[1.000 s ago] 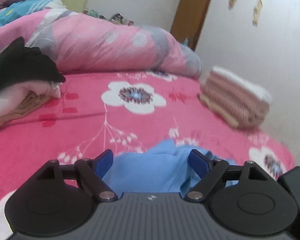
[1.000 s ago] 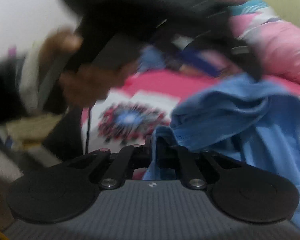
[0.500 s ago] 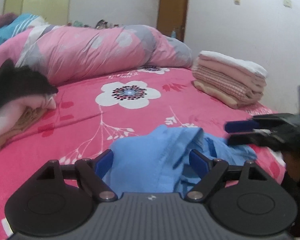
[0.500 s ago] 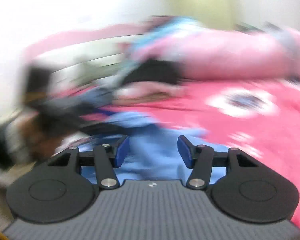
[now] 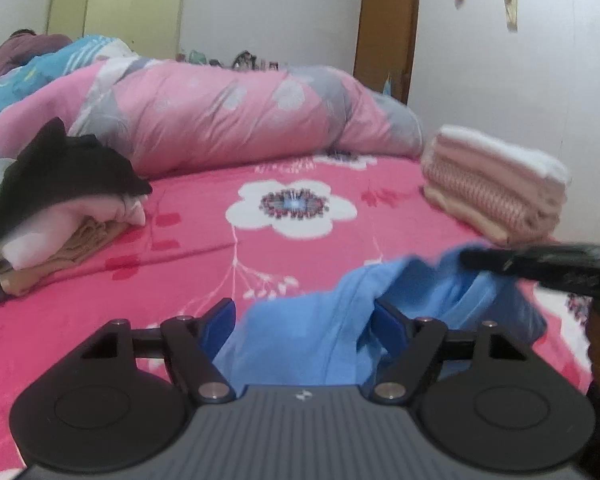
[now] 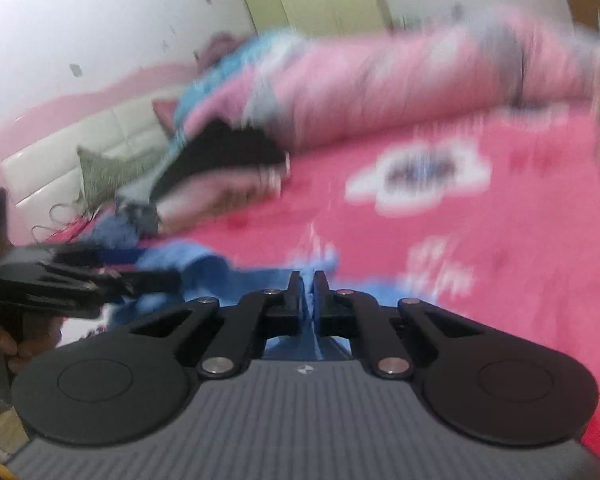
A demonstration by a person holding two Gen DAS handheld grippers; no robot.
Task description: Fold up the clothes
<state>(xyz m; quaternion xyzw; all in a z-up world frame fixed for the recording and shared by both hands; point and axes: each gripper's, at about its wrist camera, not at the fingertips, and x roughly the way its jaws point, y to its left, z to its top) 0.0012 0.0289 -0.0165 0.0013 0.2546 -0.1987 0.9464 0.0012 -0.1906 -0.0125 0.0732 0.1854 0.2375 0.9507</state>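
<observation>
The blue garment [image 5: 308, 336] lies bunched at the bed's [image 5: 180, 248] near edge. The right tool [image 6: 307, 280] is clamped on a thin fold; the left tool [image 5: 304, 320] is closing around cloth, not yet pinching. That thin fold could slip free if pulled.

Blue garment [image 5: 300, 332], crumpled, bunched up on pink floral bedspread [image 5: 180, 248]

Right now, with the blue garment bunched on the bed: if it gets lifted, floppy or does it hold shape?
Probably floppy: the blue garment lies in soft creases on the bedspread. Likely light, since thin folds sag between the closing left hand-held gripper jaws. The right hand-held gripper, shut on one edge, would probably leave the rest trailing.
</observation>
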